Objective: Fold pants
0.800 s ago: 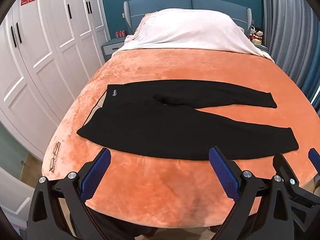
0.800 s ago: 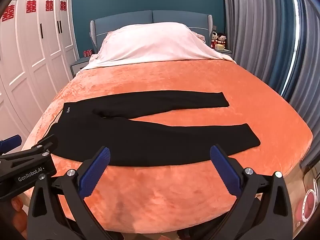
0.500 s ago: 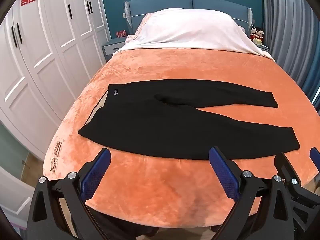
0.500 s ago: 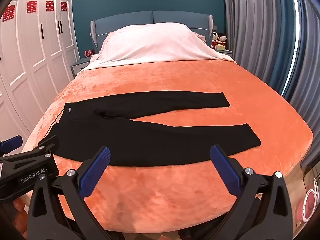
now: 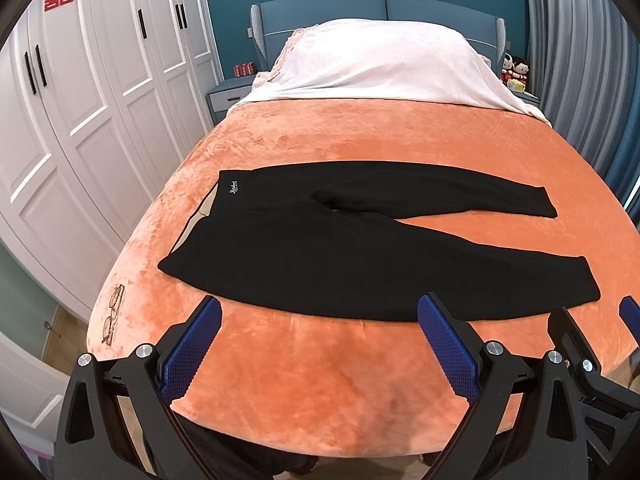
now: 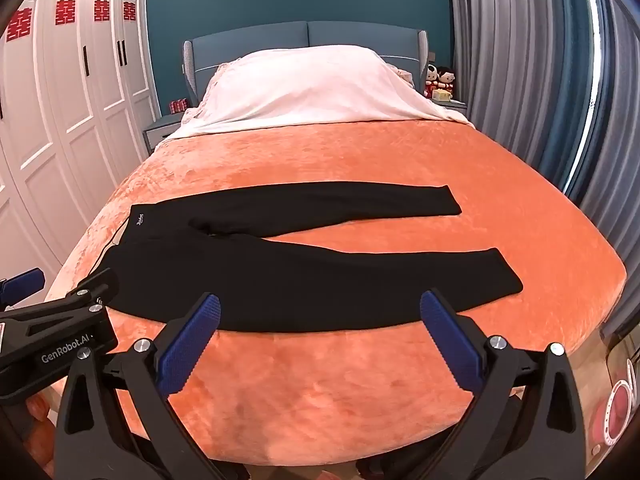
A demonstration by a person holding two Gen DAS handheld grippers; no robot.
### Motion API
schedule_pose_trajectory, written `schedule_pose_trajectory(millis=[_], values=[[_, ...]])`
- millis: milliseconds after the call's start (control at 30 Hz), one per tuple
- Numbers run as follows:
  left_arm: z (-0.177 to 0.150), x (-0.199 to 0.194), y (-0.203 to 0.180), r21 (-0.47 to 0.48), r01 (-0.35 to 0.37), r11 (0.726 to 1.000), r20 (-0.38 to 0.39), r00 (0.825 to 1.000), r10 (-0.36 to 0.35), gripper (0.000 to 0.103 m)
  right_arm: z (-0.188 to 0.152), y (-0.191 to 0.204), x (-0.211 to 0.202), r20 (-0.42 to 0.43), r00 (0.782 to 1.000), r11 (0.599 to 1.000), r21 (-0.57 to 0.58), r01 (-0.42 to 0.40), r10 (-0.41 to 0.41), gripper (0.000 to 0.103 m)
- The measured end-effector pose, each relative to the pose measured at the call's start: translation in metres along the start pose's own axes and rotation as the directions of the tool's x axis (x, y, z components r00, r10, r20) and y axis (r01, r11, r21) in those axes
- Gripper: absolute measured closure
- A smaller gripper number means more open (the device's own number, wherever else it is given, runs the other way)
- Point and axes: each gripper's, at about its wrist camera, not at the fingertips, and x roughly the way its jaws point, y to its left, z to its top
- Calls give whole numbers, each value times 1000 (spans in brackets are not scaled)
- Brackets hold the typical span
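The black pants (image 5: 360, 252) are lying spread flat across the orange bed (image 5: 360, 132), legs apart, apparently unfolded; left gripper (image 5: 320, 344) and right gripper (image 6: 320, 344) are hovering short of them, jaws wide, gripping nothing; every fold is waiting.

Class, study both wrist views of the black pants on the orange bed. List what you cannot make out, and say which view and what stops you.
- Small white logo near the waistband of the pants, both views: too small to read.
- Glasses on the blanket, left wrist view: small and warped near the fisheye edge; absent from the right view.
- Floor before the bed, both views: hidden by the open left gripper and open right gripper.
- Dolls by the headboard: too small for detail.
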Motion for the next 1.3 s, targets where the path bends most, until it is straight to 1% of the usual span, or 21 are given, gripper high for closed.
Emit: schedule_pose_trajectory(millis=[300,1300], values=[[4,0,3,-2,-5,1000,-8,1000,5,7,-2,6,-3,-7,1000,1000,-5,-6,5,5],[4,0,6,-2,-13,1000,-3,1000,13,7,-2,6,-1,-10,1000,1000,-6,-5,5,5]])
